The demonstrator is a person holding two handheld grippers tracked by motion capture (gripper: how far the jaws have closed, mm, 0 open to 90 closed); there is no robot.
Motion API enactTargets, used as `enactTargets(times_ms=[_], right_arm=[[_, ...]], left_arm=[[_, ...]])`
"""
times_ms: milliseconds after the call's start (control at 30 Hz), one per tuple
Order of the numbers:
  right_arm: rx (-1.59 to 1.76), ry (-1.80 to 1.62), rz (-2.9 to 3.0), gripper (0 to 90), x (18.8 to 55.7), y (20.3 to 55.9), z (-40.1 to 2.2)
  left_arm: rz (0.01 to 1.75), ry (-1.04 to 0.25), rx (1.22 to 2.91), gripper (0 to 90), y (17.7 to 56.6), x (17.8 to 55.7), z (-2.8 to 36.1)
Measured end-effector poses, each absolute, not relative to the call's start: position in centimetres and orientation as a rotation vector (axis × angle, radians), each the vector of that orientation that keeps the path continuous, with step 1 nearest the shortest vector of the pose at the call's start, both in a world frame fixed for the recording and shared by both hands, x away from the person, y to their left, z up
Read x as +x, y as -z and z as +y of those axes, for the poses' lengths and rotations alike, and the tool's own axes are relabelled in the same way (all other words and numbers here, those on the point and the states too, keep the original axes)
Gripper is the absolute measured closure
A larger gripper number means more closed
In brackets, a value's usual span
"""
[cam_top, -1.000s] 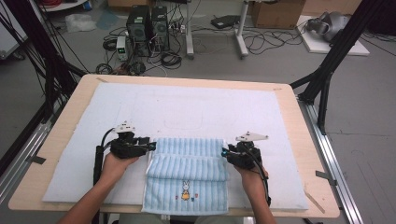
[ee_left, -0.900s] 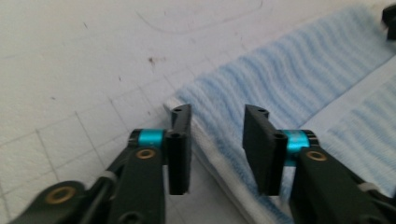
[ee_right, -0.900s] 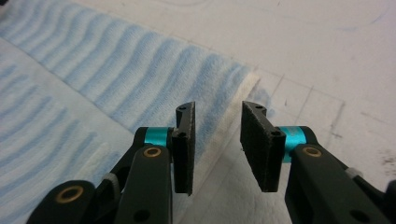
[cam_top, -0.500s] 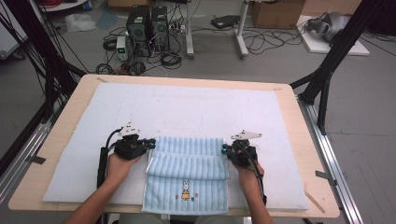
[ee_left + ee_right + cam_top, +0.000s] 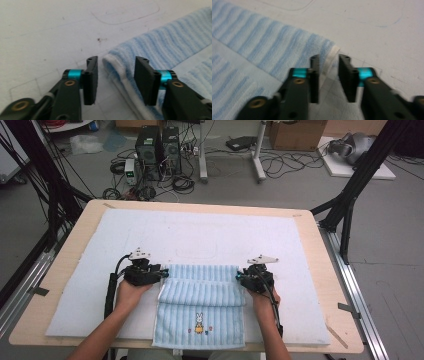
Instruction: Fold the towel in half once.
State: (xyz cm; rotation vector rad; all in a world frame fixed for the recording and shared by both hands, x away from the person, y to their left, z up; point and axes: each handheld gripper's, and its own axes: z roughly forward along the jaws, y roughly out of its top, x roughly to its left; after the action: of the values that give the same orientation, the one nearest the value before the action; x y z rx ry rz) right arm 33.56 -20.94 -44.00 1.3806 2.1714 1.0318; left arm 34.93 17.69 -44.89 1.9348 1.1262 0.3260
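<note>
On the tabletop point(image 5: 70, 270), over a white mat point(image 5: 210, 235) that covers most of the wood, lies a light blue striped towel point(image 5: 200, 312). Its far part is folded back toward the person, so a doubled band runs across between the two grippers, and a small rabbit picture shows on the single layer nearer the person. The towel's near edge reaches the tabletop's front edge, where the high view cuts it off.

At the folded band's left end sits the left gripper point(image 5: 159, 274), held by the left hand point(image 5: 129, 292). In the left gripper view the left gripper point(image 5: 116, 77) has its jaws apart, with the towel's point(image 5: 160, 47) white-hemmed corner lying between them; whether either jaw touches the cloth is hard to tell. The right-hand jaw hides part of the hem behind it.

At the band's right end is the right gripper point(image 5: 241, 277), with the right hand point(image 5: 262, 300) behind it. In the right gripper view the right gripper point(image 5: 328, 75) shows a narrower gap between its jaws, which are not closed. The towel's point(image 5: 267, 42) corner hem runs into that gap, but the picture is blurred there, and contact cannot be made out.

Beyond the tabletop, computer towers point(image 5: 157, 145) and loose cables point(image 5: 280, 165) sit on the floor.
</note>
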Motion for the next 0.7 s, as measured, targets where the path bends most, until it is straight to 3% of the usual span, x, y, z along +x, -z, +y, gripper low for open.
enactTargets(times_ms=[67, 167, 233, 300, 333, 400, 700], right_arm=[[1.408, -1.064, 2.181, 51.9, 33.7, 44.1, -21.1], [1.390, -1.065, 2.230, 50.9, 33.8, 44.4, -20.7], [1.353, -1.036, 2.247, 56.5, 33.7, 44.5, -20.2], [1.320, -1.031, 2.276, 70.7, 33.5, 44.4, -19.9], [1.294, -1.037, 2.297, 79.8, 33.5, 44.4, -19.8], [1.271, -1.040, 2.324, 85.3, 33.5, 44.3, -19.6], [1.256, -1.095, 2.241, 86.3, 34.7, 43.7, -20.3]], left_arm=[[1.112, -0.330, 1.951, 52.3, 44.9, 34.9, 17.6], [1.098, -0.331, 1.954, 54.3, 44.9, 34.8, 17.4], [1.073, -0.338, 1.973, 67.5, 45.0, 34.7, 17.5], [1.074, -0.285, 1.959, 85.7, 45.1, 34.8, 17.4], [1.072, -0.288, 1.965, 85.9, 45.0, 34.8, 17.3], [1.085, -0.267, 1.954, 86.5, 45.0, 35.1, 17.4], [1.079, -0.262, 1.911, 86.6, 43.6, 37.5, 17.4]])
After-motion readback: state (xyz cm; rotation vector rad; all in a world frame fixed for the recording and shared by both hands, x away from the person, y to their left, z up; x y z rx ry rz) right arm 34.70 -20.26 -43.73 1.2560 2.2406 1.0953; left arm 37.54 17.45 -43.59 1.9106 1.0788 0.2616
